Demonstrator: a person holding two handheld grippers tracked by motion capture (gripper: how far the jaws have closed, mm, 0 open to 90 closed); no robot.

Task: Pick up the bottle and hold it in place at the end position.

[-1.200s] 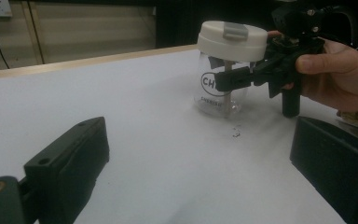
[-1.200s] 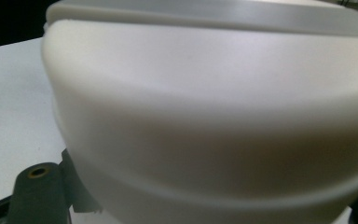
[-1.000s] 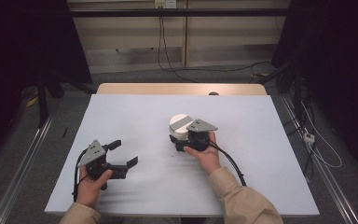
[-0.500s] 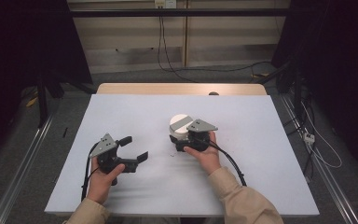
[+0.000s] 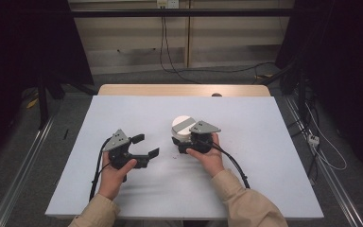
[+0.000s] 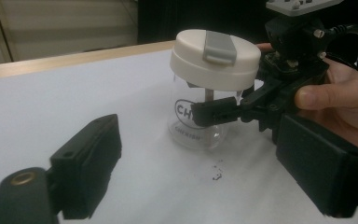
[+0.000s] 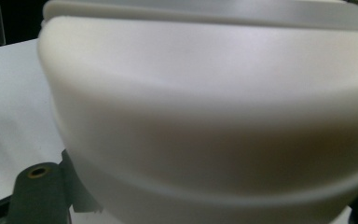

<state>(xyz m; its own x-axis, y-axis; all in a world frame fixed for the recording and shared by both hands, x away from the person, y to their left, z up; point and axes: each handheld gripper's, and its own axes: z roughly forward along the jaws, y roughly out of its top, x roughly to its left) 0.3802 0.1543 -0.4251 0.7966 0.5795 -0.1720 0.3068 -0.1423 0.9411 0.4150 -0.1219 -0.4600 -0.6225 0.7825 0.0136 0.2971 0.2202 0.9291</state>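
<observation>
The right gripper (image 5: 182, 143) is clamping the upright jar (image 6: 200, 116) mid-table below its white lid (image 5: 183, 124), while the left gripper (image 5: 147, 145), empty jaws just narrowing yet apart, is pointing at the jar, just to its left.

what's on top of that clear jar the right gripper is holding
A white lid with a grey flip tab caps the clear jar. The lid hides the jar's mouth; through the glass, no contents show.
</observation>
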